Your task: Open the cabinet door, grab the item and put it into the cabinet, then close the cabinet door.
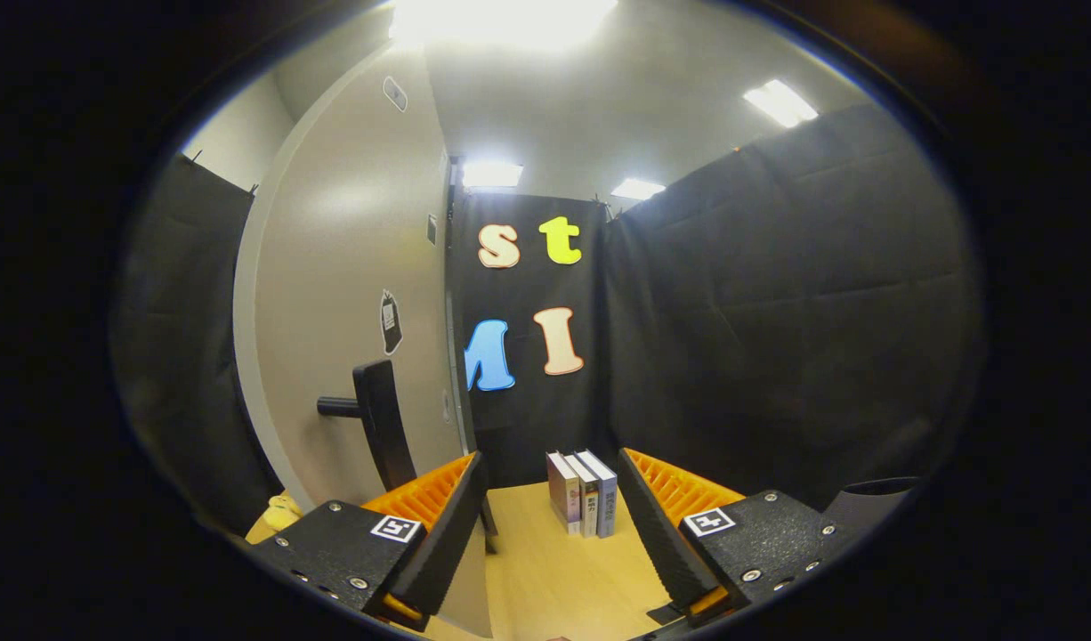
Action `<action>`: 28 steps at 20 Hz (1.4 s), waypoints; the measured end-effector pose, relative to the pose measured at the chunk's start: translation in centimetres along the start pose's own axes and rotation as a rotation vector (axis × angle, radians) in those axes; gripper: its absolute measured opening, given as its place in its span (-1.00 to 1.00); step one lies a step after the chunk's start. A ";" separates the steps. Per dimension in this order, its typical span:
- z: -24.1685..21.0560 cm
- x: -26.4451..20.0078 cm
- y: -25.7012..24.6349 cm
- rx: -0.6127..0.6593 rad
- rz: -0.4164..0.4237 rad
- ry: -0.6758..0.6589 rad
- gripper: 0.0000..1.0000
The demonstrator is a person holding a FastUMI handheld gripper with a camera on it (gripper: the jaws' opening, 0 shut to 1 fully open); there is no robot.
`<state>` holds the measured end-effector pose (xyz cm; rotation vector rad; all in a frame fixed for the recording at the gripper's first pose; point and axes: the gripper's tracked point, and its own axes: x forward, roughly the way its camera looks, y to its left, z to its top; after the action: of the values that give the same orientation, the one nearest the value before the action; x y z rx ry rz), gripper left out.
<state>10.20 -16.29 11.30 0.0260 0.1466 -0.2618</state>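
Claw [550, 534] spread wide, clamped on nothing. Cabinet door [350, 312] swung open beside the table's left edge, its black handle [381, 427] untouched. Next: reach ahead to the three books [583, 491] upright at the table's [545, 579] far edge, close around them.

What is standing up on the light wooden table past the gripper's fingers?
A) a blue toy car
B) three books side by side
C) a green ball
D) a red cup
B: three upright books stand together on the light wooden table, beyond the open gripper.
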 end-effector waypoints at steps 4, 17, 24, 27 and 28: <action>0.1 -0.6 3.7 -0.008 0.072 0.002 0.83; -0.8 0.6 14.6 -0.013 0.256 0.014 0.84; -1.5 1.9 19.9 -0.019 0.352 0.039 0.88; -1.9 2.7 22.1 -0.025 0.384 0.037 0.88; -1.9 2.9 22.6 -0.021 0.389 0.037 0.88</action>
<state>18.58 4.84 9.09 0.0379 0.1774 0.1288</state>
